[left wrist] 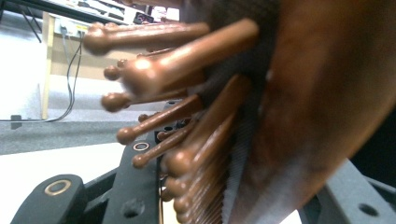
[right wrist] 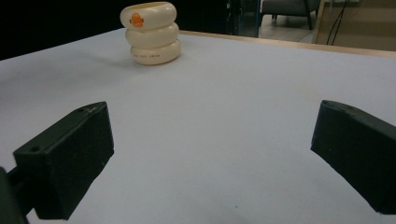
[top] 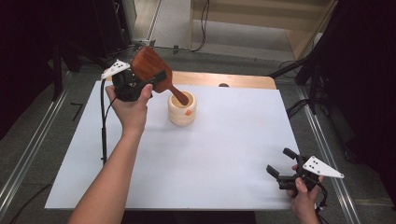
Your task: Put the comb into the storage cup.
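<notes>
Left fingers (top: 156,80) clamped on hairbrush (top: 149,65) (handle tip inside cream holder (top: 182,111)); we judged release pending; right fingers (top: 280,169) wide, empty.

A white-topped table (top: 224,158) with a wooden far edge (top: 243,80) stands on grey floor (top: 28,140). Metal rails (top: 18,175) run along both its sides. Black cables (top: 204,23) trail over the pale floor beyond, beside light wooden furniture (top: 299,28); dark surroundings flank the room.
</notes>
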